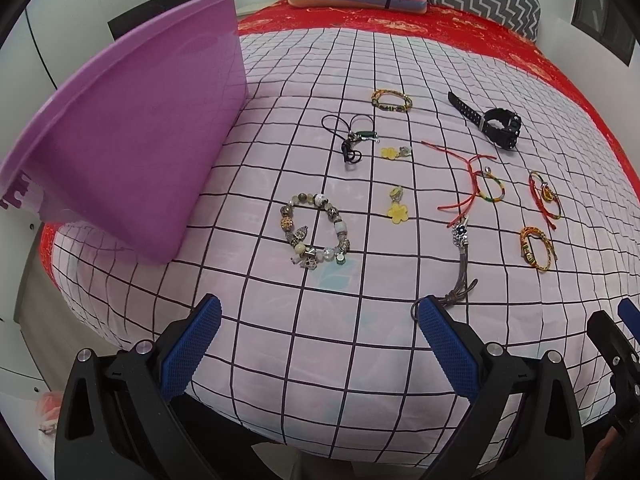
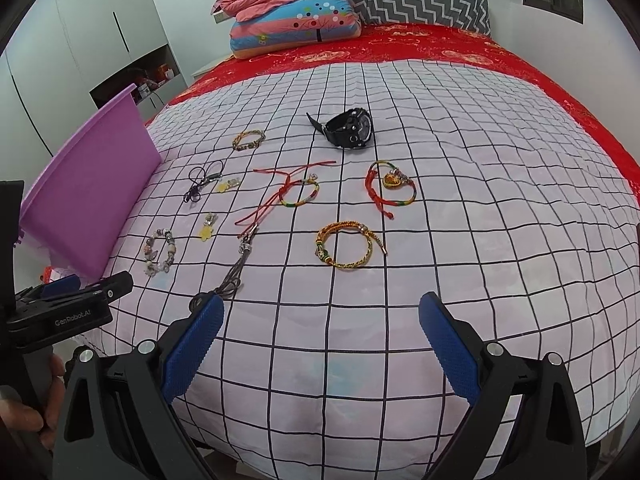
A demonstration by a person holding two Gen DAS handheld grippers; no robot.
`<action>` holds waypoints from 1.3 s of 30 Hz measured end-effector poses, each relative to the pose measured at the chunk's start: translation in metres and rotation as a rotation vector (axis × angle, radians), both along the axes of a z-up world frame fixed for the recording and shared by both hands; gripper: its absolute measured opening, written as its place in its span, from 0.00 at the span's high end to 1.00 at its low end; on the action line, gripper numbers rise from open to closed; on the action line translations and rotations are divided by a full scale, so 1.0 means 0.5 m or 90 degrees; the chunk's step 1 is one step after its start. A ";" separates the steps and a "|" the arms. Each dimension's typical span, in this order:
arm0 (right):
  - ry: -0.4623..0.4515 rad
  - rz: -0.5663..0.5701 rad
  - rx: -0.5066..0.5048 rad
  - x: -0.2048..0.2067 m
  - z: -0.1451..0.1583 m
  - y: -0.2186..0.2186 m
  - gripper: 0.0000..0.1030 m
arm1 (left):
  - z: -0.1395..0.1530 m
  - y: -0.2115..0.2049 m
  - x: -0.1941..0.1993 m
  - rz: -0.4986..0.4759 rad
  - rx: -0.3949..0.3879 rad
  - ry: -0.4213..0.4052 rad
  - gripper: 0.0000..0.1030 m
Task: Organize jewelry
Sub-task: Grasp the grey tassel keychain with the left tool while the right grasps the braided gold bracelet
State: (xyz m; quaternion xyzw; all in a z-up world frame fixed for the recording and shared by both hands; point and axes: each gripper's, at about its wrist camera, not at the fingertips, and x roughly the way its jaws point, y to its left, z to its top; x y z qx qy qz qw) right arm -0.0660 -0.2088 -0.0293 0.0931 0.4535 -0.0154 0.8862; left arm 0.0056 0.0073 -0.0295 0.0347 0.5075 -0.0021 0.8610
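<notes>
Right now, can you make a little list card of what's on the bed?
surface: checked bedsheet
container: purple bin, at the left
watch: black watch, far side
beads: beaded bracelet, nearest the bin
charms: two yellow flower charms
cords: red string bracelet, middle
left gripper: fingers open, holding nothing
right gripper: fingers open, holding nothing

purple bin (image 1: 132, 132), black watch (image 2: 350, 128), checked sheet (image 2: 480, 240).

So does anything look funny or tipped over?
Yes: the purple plastic bin at the left edge of the checked bedspread sits tilted, its near side lifted off the bed rather than flat. The jewelry, like the beaded charm bracelet, just lies scattered.
</notes>
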 end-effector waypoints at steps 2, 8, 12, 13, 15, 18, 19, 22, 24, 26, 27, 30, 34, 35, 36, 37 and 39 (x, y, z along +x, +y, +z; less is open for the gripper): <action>0.007 0.003 0.002 0.008 -0.015 -0.001 0.09 | -0.013 -0.002 0.002 -0.004 0.007 -0.001 0.06; 0.023 -0.001 -0.010 0.037 -0.050 -0.016 0.09 | -0.048 -0.018 0.010 -0.024 0.004 0.006 0.06; 0.027 -0.009 -0.020 0.060 -0.064 -0.039 0.09 | -0.065 -0.046 0.017 -0.044 0.005 0.010 0.06; 0.030 -0.009 -0.022 0.066 -0.068 -0.045 0.09 | -0.070 -0.054 0.019 -0.048 0.002 0.013 0.06; 0.036 -0.008 -0.025 0.079 -0.077 -0.055 0.09 | -0.078 -0.069 0.022 -0.056 -0.004 0.017 0.06; 0.043 -0.001 -0.024 0.097 -0.091 -0.064 0.09 | -0.083 -0.094 0.021 -0.075 -0.004 0.010 0.06; 0.044 0.002 -0.027 0.101 -0.095 -0.064 0.09 | -0.085 -0.101 0.022 -0.079 -0.004 0.008 0.06; 0.049 0.019 -0.038 0.119 -0.108 -0.060 0.09 | -0.094 -0.118 0.026 -0.086 -0.008 0.002 0.06; 0.056 0.030 -0.044 0.131 -0.117 -0.058 0.09 | -0.102 -0.124 0.029 -0.086 -0.010 0.002 0.06; 0.060 0.034 -0.049 0.141 -0.123 -0.059 0.09 | -0.111 -0.128 0.034 -0.086 -0.014 0.007 0.06; 0.061 0.035 -0.051 0.144 -0.125 -0.060 0.09 | -0.114 -0.130 0.035 -0.086 -0.015 0.009 0.06; 0.060 0.038 -0.058 0.156 -0.131 -0.060 0.09 | -0.124 -0.137 0.038 -0.091 -0.015 0.013 0.06; 0.065 0.045 -0.072 0.170 -0.142 -0.059 0.09 | -0.134 -0.147 0.041 -0.096 -0.016 0.015 0.06; 0.068 0.046 -0.076 0.173 -0.146 -0.058 0.09 | -0.136 -0.149 0.043 -0.096 -0.016 0.015 0.06; 0.073 0.047 -0.081 0.176 -0.151 -0.058 0.09 | -0.138 -0.151 0.045 -0.094 -0.017 0.017 0.06; 0.077 0.048 -0.083 0.179 -0.156 -0.059 0.09 | -0.141 -0.152 0.048 -0.090 -0.021 0.024 0.06; 0.085 0.050 -0.082 0.185 -0.167 -0.060 0.09 | -0.145 -0.152 0.056 -0.078 -0.030 0.036 0.05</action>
